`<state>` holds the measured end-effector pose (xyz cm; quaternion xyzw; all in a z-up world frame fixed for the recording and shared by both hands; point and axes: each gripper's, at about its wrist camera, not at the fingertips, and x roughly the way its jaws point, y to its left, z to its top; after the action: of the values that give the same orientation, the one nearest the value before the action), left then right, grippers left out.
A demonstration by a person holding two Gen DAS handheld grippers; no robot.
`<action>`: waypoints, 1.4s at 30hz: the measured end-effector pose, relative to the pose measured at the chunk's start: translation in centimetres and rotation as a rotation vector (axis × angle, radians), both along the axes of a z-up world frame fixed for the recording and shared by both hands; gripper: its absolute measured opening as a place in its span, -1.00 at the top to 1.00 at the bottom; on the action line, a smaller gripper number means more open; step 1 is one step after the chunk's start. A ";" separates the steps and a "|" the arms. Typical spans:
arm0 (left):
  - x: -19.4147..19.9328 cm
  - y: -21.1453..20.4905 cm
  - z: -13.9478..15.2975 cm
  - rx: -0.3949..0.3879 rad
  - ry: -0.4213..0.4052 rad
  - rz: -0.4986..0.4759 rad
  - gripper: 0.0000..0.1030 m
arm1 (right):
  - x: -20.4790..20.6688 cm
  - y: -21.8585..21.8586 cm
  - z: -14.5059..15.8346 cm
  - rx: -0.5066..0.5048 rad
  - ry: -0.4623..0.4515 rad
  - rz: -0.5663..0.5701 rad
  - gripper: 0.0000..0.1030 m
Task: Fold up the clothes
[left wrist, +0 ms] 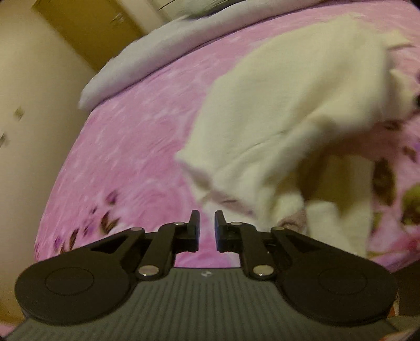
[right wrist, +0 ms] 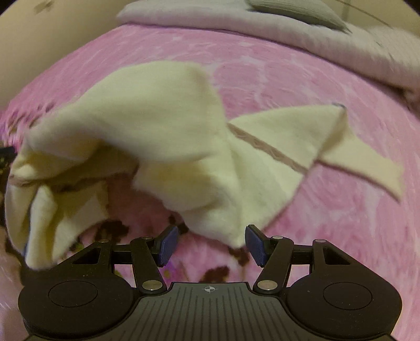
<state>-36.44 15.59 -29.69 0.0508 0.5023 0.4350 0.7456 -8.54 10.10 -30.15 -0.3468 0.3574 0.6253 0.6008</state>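
A cream-white garment lies crumpled on a pink flowered bedspread. In the left wrist view it is ahead and to the right of my left gripper, whose jaws stand a narrow gap apart with nothing between them. In the right wrist view the garment lies bunched, with a sleeve or flap with a brownish trim stretching right. My right gripper is open; a corner of the cloth hangs just ahead of the gap between its blue pads, ungripped. Both views are motion-blurred.
A folded lilac blanket lies along the far side of the bed, and shows in the right wrist view with a grey pillow on it. A beige wall and a wooden door stand left of the bed.
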 end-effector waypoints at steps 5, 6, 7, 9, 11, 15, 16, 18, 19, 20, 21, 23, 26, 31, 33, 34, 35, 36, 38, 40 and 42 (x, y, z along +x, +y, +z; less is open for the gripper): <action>0.9 -3.9 -0.3 0.023 -0.020 -0.175 0.38 | -0.7 -0.3 -2.0 0.002 -0.137 0.091 -0.18; 0.9 -4.4 -0.3 0.021 -0.020 -0.198 0.38 | -0.5 -0.5 -2.2 0.004 -0.140 0.094 -0.18; 1.2 -4.6 -0.4 0.021 -0.009 -0.213 0.39 | -0.3 -0.6 -2.2 0.004 -0.138 0.093 -0.18; 2.2 -4.9 -0.8 0.020 0.018 -0.236 0.39 | 0.0 -0.7 -2.3 0.002 -0.130 0.091 -0.18; 3.1 -5.1 -0.9 0.009 0.045 -0.261 0.39 | 0.3 -0.8 -2.3 -0.002 -0.129 0.090 -0.18; 3.2 -6.8 0.5 -0.016 0.069 -0.284 0.39 | 0.5 -0.9 -2.0 -0.002 -0.133 0.087 -0.18; 3.1 -7.3 0.9 -0.024 0.073 -0.295 0.38 | 0.6 -0.9 -1.9 0.001 -0.132 0.084 -0.18; 3.2 -8.2 1.7 -0.035 0.067 -0.327 0.35 | 0.9 -1.1 -1.7 0.001 -0.121 0.079 -0.18; 3.5 -8.4 1.6 -0.032 0.062 -0.344 0.28 | 1.0 -1.2 -1.6 0.001 -0.116 0.076 -0.18; 4.1 -8.2 1.0 -0.021 0.064 -0.352 0.20 | 1.1 -1.2 -1.6 0.003 -0.113 0.075 -0.18; 4.6 -8.0 0.3 -0.008 0.067 -0.357 0.19 | 1.1 -1.1 -1.7 0.005 -0.112 0.075 -0.18; 6.3 -6.6 -1.8 0.010 0.102 -0.329 0.19 | 1.0 -0.9 -1.8 0.001 -0.116 0.077 -0.18; 8.0 -4.5 -5.1 0.008 0.168 -0.293 0.36 | 1.0 -0.8 -1.7 0.014 -0.119 0.085 -0.18; 4.8 -2.1 -3.6 0.044 0.083 -0.264 0.87 | 1.1 -0.7 -1.5 0.027 -0.117 0.097 -0.18; 2.4 -0.6 -2.2 0.088 0.072 -0.194 0.87 | 0.9 -0.6 -1.4 0.035 -0.121 0.107 -0.18; 1.2 0.1 -1.6 0.108 0.069 -0.156 0.87 | 0.8 -0.5 -1.4 0.042 -0.122 0.114 -0.18; 0.1 0.9 -1.0 0.128 0.067 -0.117 0.87 | 0.6 -0.4 -1.4 0.050 -0.125 0.122 -0.18; -0.8 1.6 -0.8 0.125 0.061 -0.095 0.87 | 0.4 -0.3 -1.4 0.059 -0.128 0.130 -0.18; -2.0 2.6 -0.7 0.100 0.043 -0.074 0.86 | -0.2 0.1 -1.5 0.080 -0.143 0.151 -0.18; -2.1 2.7 -0.8 0.069 0.006 -0.086 0.76 | -0.7 0.4 -2.0 0.089 -0.168 0.174 -0.18; -1.8 2.5 -1.7 0.059 -0.008 -0.093 0.75 | -1.2 0.8 -2.9 0.088 -0.207 0.205 -0.18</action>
<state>-38.21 18.04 -31.35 0.0942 0.4833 0.4148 0.7652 -9.75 10.95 -33.07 -0.4174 0.2286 0.6593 0.5821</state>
